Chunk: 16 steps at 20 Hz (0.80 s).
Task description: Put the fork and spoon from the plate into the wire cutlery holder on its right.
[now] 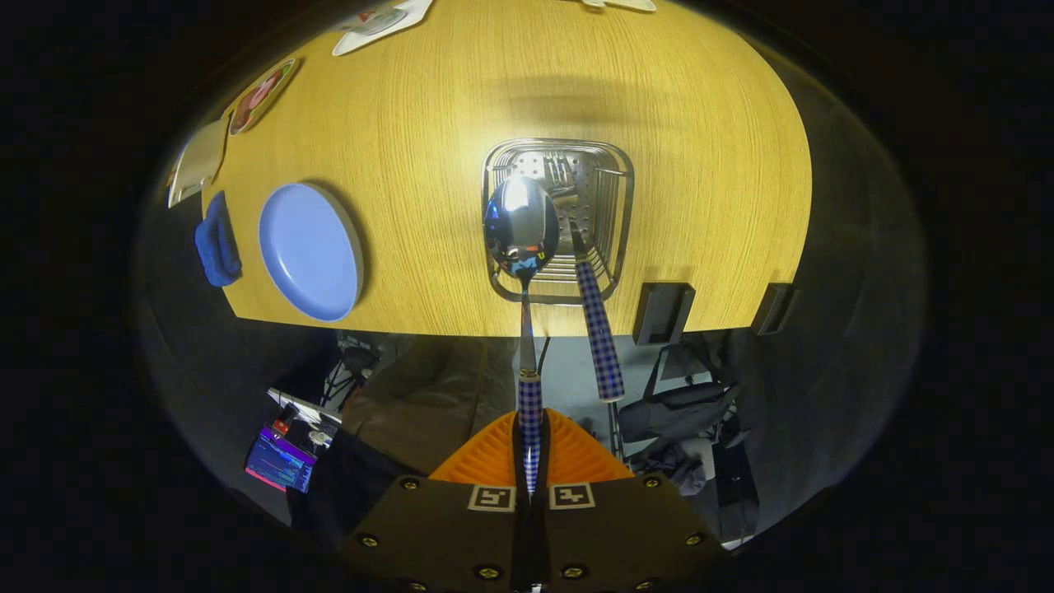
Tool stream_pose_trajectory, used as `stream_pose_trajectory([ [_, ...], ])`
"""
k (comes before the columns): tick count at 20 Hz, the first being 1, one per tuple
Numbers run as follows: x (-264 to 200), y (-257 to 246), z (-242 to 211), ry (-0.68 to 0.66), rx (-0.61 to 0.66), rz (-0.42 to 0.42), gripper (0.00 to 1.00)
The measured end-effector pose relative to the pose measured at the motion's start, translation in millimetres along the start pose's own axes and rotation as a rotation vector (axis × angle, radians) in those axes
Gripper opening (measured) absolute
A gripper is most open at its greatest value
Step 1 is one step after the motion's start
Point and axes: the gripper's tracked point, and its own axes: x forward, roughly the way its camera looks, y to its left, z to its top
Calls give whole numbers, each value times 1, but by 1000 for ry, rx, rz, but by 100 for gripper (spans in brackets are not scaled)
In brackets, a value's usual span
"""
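Now claw is clamped on the spoon by its checked handle, bowel-end fwd, bowl hovering over the wire cutlery holder for a drop-in. Fork already stands inside, handle out. Blue plate sits bare on counter, left of holder.

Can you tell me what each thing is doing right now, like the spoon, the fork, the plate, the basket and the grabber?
Spoon: held by its handle, bowl hanging over the basket.
Fork: standing in the basket, handle leaning out.
Plate: bare, lying on the table.
Basket: upright on the table, holding the fork.
Grabber: fingers shut on the spoon's handle.
Blue cloth: bunched up beside the plate.
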Motion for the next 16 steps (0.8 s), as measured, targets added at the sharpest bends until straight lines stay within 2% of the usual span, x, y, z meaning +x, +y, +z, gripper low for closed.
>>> stream_pose_trajectory([
  [16, 9, -3, 35, 195, -16, -89, 2],
])
